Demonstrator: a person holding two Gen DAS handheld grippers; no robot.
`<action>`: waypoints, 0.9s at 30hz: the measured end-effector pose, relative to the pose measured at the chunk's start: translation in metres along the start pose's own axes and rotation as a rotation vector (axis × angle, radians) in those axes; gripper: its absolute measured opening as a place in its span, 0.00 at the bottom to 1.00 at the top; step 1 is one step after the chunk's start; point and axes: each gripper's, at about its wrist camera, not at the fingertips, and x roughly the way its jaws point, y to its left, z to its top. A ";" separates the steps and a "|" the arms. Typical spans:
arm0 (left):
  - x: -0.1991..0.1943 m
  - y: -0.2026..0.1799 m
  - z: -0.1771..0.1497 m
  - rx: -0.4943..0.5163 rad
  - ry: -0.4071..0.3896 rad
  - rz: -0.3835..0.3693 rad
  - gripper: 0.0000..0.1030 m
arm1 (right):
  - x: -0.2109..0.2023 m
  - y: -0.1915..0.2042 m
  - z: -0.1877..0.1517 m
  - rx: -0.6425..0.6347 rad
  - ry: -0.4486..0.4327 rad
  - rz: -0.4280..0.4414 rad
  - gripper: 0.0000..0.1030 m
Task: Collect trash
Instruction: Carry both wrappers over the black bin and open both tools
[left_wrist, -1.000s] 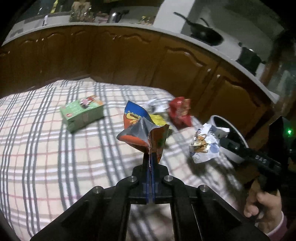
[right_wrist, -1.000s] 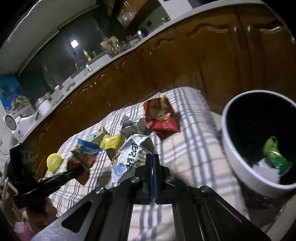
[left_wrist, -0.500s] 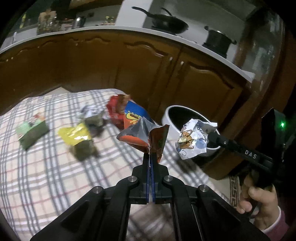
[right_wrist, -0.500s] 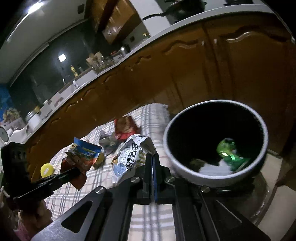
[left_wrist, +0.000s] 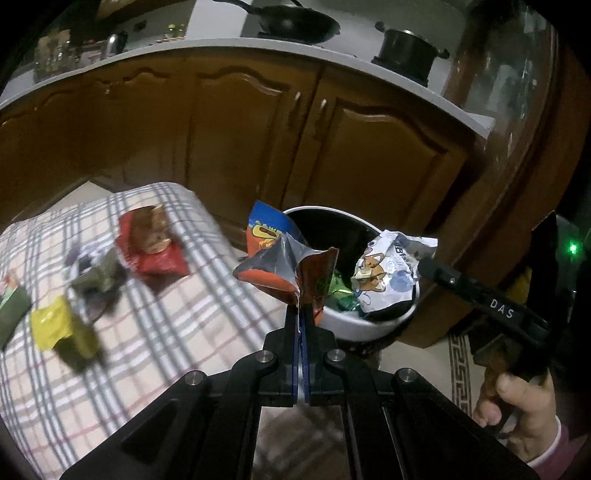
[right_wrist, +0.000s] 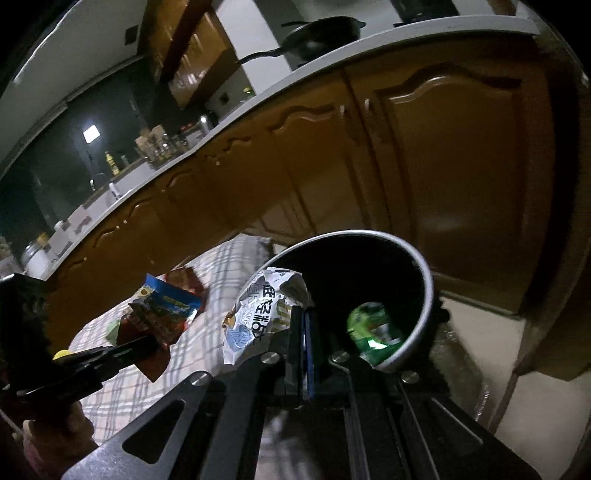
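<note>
Both grippers have swung off the checked table toward the white bin (left_wrist: 354, 325): left gripper (left_wrist: 297, 308) clamped on the orange-blue snack bag (left_wrist: 273, 258), right gripper (right_wrist: 300, 314) on the crumpled white wrapper (right_wrist: 258, 314), now at the rim. Release looks next; other wrappers remain near the table's far edge.

Colours at the bin's edge
Orange-and-blue snack bag (left_wrist: 275, 264) and white cartoon-printed wrapper (left_wrist: 388, 273); white-rimmed black bin (left_wrist: 354, 328) beyond the fingers; plaid beige-grey tablecloth (left_wrist: 177, 325); brown cabinets (left_wrist: 369, 155).

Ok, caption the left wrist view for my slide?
Left gripper and right gripper each carry a wrapper toward the white bin.
</note>
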 end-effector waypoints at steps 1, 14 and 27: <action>0.006 -0.001 0.003 0.006 0.005 -0.004 0.00 | 0.001 -0.004 0.002 0.003 0.000 -0.010 0.00; 0.077 -0.021 0.035 0.017 0.096 -0.035 0.00 | 0.013 -0.030 0.014 -0.003 0.027 -0.084 0.01; 0.099 -0.023 0.036 -0.020 0.117 -0.018 0.42 | 0.030 -0.046 0.018 0.027 0.067 -0.075 0.14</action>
